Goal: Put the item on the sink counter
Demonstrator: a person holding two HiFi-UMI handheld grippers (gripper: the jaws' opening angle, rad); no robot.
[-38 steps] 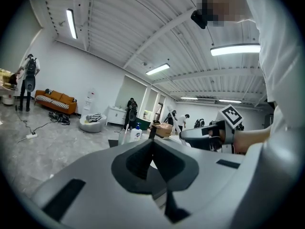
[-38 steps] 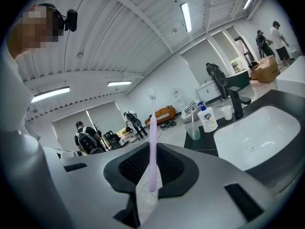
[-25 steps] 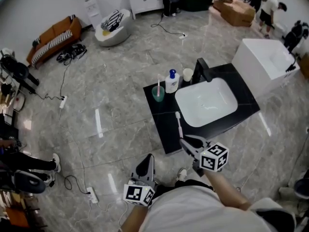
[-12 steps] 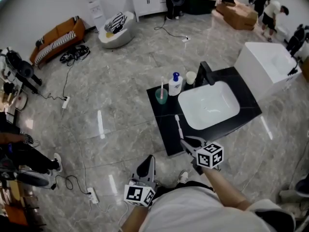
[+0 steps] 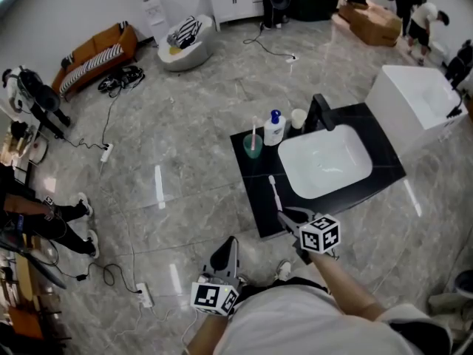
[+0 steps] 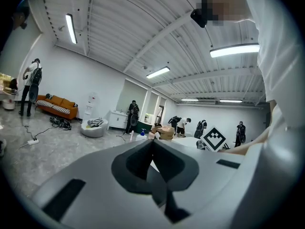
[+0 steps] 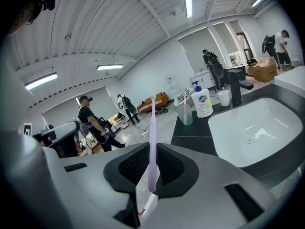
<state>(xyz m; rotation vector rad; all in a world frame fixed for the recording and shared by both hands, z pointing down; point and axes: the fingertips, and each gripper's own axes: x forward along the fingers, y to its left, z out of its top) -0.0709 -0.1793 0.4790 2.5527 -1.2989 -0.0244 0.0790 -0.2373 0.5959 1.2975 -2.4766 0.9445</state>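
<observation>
**Toothbrush in your right gripper, over the near edge of the counter**

Your right gripper (image 5: 283, 217) is clamped on the handle of a pale pink toothbrush (image 5: 274, 191). In the right gripper view its ribbed jaws stand narrow, pressed on either side of the thin handle (image 7: 153, 128). The handle's end pokes out just behind the right gripper (image 7: 151, 151), and the brush end points straight ahead, away from you.

In the head view the toothbrush runs forward from the jaw tips over the near left part of the black sink counter (image 5: 255, 187). You cannot tell from any view whether it touches the top or hangs just above it.

Ahead and to the right of your right gripper lies the white basin (image 5: 325, 161), sunk into the counter. Beyond the brush tip, along the counter's far edge, stand:
- a green cup (image 5: 253, 146) holding another pink brush
- a white soap bottle (image 5: 274, 129) with a blue pump, to the right of the cup
- a small white cup (image 5: 298, 117)
- the black faucet (image 5: 319, 113), behind the basin

Your left gripper (image 5: 228, 246) hangs low near your body, to the left of the right one and well apart from the counter. The left gripper view shows its jaws (image 6: 153, 144) pressed together at the tips with nothing between them.
</observation>
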